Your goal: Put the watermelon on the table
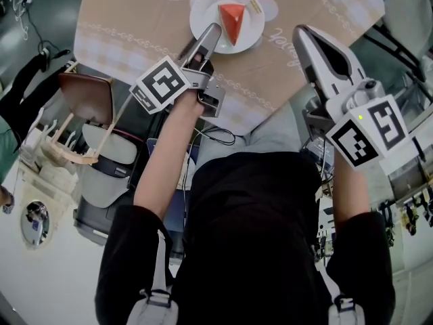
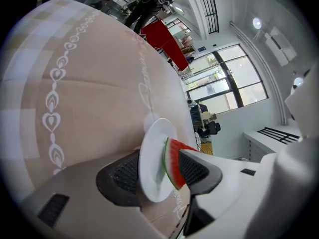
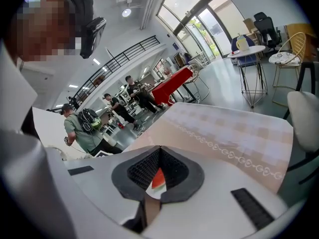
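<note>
Most of the task seems done: the watermelon (image 1: 233,20) lies on a plate (image 1: 203,12) resting on the table (image 1: 135,19). The left gripper (image 1: 214,34) has its jaws spread around the plate without pressing it and, I judge, only needs pulling away. The right gripper (image 1: 306,34) is pressed together and holds nothing.

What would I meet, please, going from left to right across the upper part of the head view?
brown chair → left gripper → watermelon slice → right gripper
</note>
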Available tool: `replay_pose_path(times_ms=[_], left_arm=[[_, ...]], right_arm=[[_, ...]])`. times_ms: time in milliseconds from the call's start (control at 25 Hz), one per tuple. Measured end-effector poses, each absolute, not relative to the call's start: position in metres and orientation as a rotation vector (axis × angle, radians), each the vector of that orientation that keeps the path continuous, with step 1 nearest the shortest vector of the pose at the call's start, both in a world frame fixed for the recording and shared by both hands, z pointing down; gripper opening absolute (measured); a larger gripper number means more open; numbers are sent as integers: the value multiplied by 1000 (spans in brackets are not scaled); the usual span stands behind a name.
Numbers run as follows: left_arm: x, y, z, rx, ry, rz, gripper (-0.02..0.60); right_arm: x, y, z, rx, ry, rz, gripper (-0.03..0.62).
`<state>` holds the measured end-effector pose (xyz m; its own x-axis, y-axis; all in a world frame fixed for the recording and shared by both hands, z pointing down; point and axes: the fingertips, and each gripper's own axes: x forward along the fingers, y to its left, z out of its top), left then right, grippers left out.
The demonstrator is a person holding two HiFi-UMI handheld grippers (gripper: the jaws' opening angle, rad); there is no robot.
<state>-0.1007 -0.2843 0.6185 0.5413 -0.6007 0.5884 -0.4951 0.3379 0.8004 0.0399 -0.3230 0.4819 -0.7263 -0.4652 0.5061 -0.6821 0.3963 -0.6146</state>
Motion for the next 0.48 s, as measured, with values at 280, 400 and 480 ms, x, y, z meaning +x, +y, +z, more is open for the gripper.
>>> replay_pose_path(times_ms=[280,400,480], left_arm=[[-102,-275,615,1282,-1059,-119,224],[-104,-271,617,1272,-1067,-117,225],[-106,-270,618,1277,-1072,-113,225]], right_arm=[[38,-319,478,1003,-2411,1228,11],[39,-317,477,1005,-2412,1227,11],[40,-317,477,1004,-2417,1224,11]])
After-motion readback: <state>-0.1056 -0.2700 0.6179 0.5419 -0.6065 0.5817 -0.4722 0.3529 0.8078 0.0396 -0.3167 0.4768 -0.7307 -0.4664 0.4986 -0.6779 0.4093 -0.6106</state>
